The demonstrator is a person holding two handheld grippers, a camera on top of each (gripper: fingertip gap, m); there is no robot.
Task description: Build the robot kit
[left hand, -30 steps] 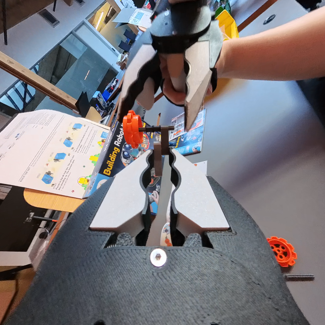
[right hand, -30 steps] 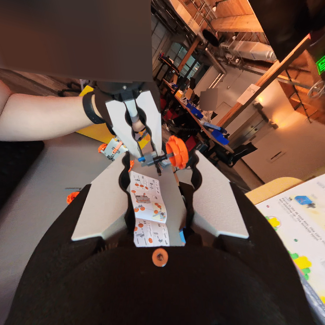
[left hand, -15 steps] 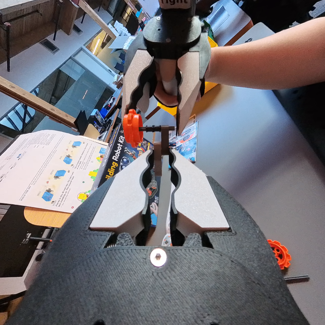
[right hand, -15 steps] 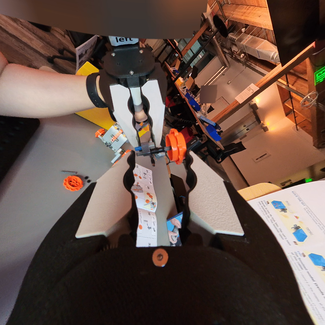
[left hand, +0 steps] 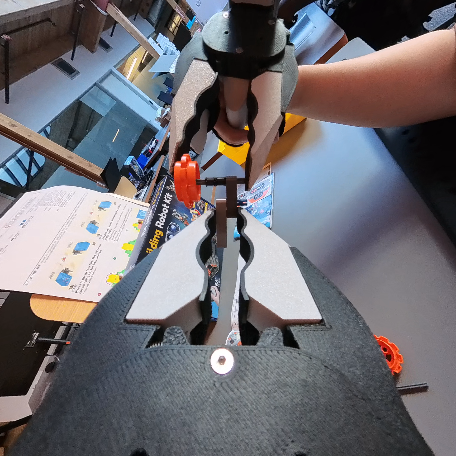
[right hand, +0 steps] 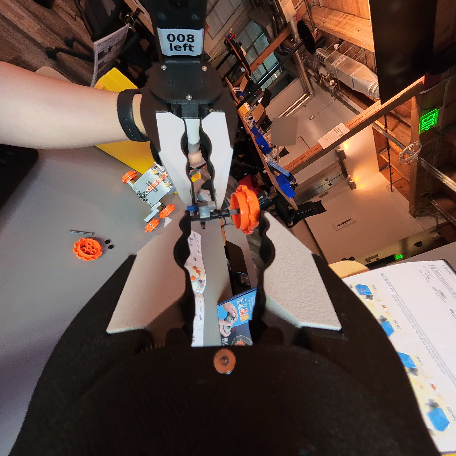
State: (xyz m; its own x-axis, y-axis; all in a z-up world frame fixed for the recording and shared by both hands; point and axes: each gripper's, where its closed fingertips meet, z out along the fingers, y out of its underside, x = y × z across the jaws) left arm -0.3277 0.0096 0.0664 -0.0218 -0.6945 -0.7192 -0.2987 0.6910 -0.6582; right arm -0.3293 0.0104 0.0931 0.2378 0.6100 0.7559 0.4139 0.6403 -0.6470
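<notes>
My left gripper is shut on a small grey beam and holds it in the air. A black axle runs sideways from the beam to an orange wheel. My right gripper faces the left one and spans this axle. One fingertip rests against the wheel's outer face. The other fingertip is at the axle's blue end. The left gripper shows above in the right wrist view, and the right gripper shows above in the left wrist view.
On the grey table lie a loose orange gear wheel, a short grey rod and a grey block with orange wheels. A kit box, a printed sheet and a booklet lie below. A yellow bin stands behind. My left and right fingertips are right by each other.
My right gripper's jaws have narrowed around the wheel and axle. The left gripper keeps its hold on the beam, and both views have shifted a little over the table.
</notes>
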